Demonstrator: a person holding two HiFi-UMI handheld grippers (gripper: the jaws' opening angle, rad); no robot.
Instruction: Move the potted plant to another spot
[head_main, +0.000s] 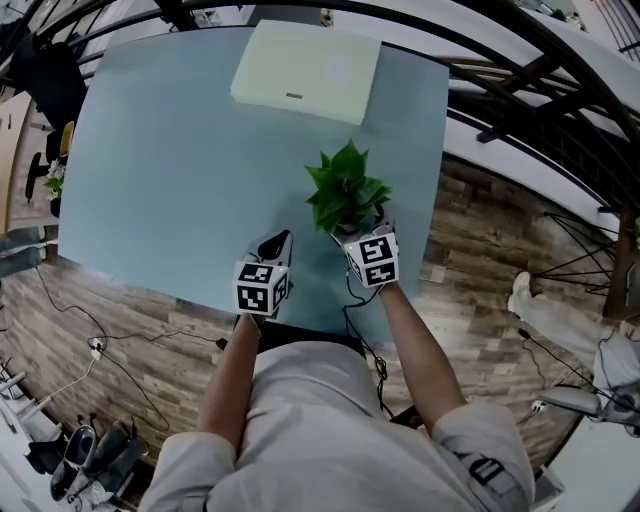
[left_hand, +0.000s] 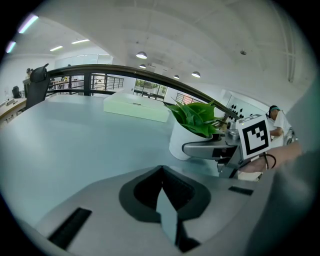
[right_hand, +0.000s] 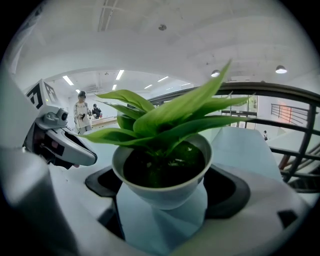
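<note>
- Where the pale blue table nears its near right edge, the potted plant sits close to that rim, with wooden floor beyond it on the right.
- Most of the tabletop to the left and far side of the plant is bare surface.
- A flat pale box lies shut at the far edge, well apart from the plant.
- A dark curved railing runs past the table's far right side.
- The right gripper reaches in from the near side, its jaws spread around the white pot, one on each flank, grasping it.
- Whether the pot's base touches the table or is lifted cannot be told.
- The left gripper hovers just left of the plant, near the near edge; its jaws are clenched together on nothing.
- The round white pot holds dark soil, and broad green leaves rise from it, spreading well past the rim.
</note>
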